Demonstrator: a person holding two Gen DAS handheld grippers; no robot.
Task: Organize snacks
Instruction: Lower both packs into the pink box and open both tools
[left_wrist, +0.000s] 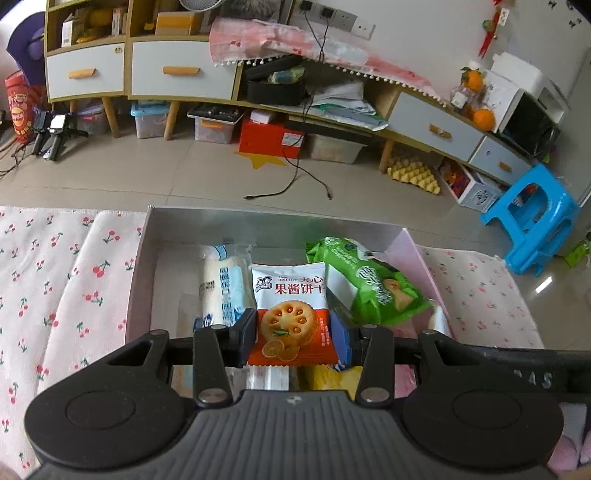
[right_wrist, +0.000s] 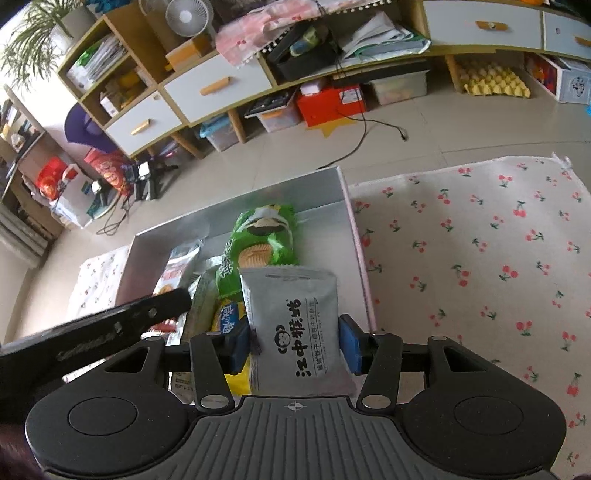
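Note:
My left gripper (left_wrist: 293, 338) is shut on a white and orange jam-biscuit packet (left_wrist: 290, 310), held over the open grey box (left_wrist: 229, 225). Inside the box lie a green biscuit pack (left_wrist: 373, 284) on the right and a pale blue and white packet (left_wrist: 221, 284) on the left. My right gripper (right_wrist: 295, 345) is shut on a grey snack packet (right_wrist: 295, 325) above the box's right side (right_wrist: 351, 206). In the right wrist view the green biscuit pack (right_wrist: 262, 236) lies beyond it, a yellow packet (right_wrist: 225, 317) sits underneath, and the left gripper's body (right_wrist: 110, 325) crosses the left side.
The box rests on a cherry-print cloth (left_wrist: 55, 280) that also spreads to the right (right_wrist: 480, 251). Beyond are a tiled floor with a loose cable (left_wrist: 291, 184), a blue stool (left_wrist: 532, 218), low cabinets (left_wrist: 177, 74) and storage bins underneath.

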